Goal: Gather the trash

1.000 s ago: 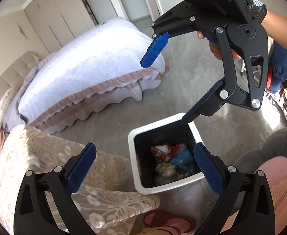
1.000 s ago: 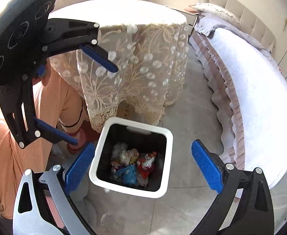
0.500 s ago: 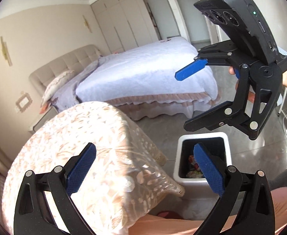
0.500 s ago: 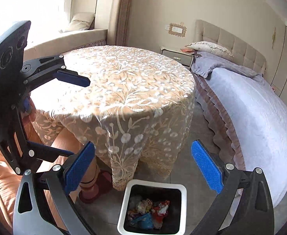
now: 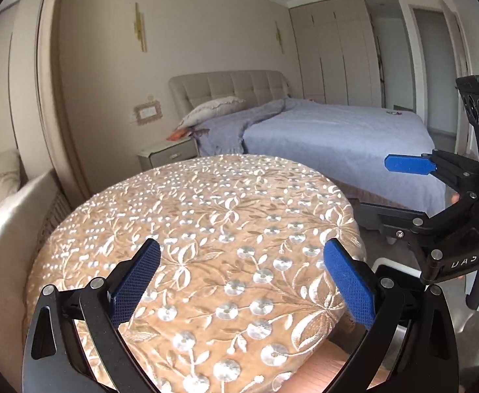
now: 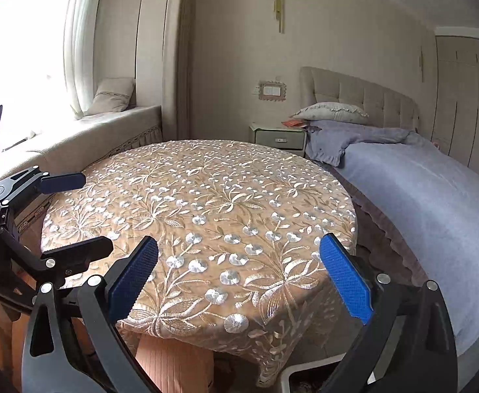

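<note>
My left gripper (image 5: 242, 285) is open and empty above the near edge of a round table (image 5: 206, 203) with an embroidered beige cloth. My right gripper (image 6: 239, 278) is open and empty over the same table (image 6: 206, 190). Each gripper shows in the other's view: the right one (image 5: 435, 213) at the right edge, the left one (image 6: 43, 216) at the left edge, both open. Only a corner of the white trash bin (image 6: 305, 370) shows under the table's front edge, with its rim also in the left wrist view (image 5: 393, 265). No loose trash shows on the tabletop.
A bed (image 6: 419, 196) with a grey-blue cover stands right of the table, a nightstand (image 6: 278, 137) beside its padded headboard. A cushioned window bench (image 6: 85, 134) runs along the left. My orange-clad legs (image 6: 174, 363) are under the table's front edge.
Both grippers have tilted up from looking down into the trash bin to looking level across the tabletop. The bin has dropped almost out of view. Both stay open.
</note>
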`<move>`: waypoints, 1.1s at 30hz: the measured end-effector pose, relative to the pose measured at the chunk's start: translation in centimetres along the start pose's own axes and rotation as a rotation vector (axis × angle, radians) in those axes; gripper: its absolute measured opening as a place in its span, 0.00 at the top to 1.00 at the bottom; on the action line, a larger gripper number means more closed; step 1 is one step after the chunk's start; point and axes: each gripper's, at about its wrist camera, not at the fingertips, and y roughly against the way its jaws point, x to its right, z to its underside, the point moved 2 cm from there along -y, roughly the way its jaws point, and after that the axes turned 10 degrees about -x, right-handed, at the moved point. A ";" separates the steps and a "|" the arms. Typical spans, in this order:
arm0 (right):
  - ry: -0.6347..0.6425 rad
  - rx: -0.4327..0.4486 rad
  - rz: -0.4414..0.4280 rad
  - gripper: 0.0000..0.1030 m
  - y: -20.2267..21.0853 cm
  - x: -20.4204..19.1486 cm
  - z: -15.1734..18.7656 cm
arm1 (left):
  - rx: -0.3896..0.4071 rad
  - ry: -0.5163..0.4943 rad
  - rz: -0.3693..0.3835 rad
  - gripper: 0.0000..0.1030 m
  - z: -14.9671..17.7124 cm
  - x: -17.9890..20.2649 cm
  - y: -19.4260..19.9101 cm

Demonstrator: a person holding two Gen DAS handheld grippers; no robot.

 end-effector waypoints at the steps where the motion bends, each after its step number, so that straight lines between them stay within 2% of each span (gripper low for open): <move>1: -0.001 0.003 0.018 0.05 -0.1 -1.2 -0.3 | 0.005 0.024 -0.021 0.05 0.2 -1.0 0.5; 6: -0.007 0.047 0.137 0.04 -0.1 -5.9 -0.7 | 0.024 0.144 -0.049 0.05 1.3 -4.8 2.8; 11: -0.120 0.027 0.107 0.04 -0.2 -7.6 -1.5 | 0.040 0.207 -0.078 0.05 2.9 -6.8 5.2; 15: -0.141 0.033 0.171 0.04 0.3 -8.5 -1.8 | 0.067 0.227 -0.127 0.05 3.4 -7.8 7.0; 18: -0.150 0.040 0.143 0.04 1.0 -8.9 -1.7 | 0.098 0.284 -0.173 0.05 3.5 -8.6 8.1; 20: -0.132 0.043 0.137 0.05 1.2 -9.2 -1.8 | 0.106 0.307 -0.174 0.05 3.5 -8.9 8.4; 27: -0.128 0.058 0.129 0.04 1.8 -9.6 -1.4 | 0.114 0.312 -0.131 0.05 3.6 -8.6 8.6; 33: -0.128 0.061 0.144 0.04 2.2 -9.7 -1.4 | 0.113 0.285 -0.134 0.05 3.4 -7.9 8.5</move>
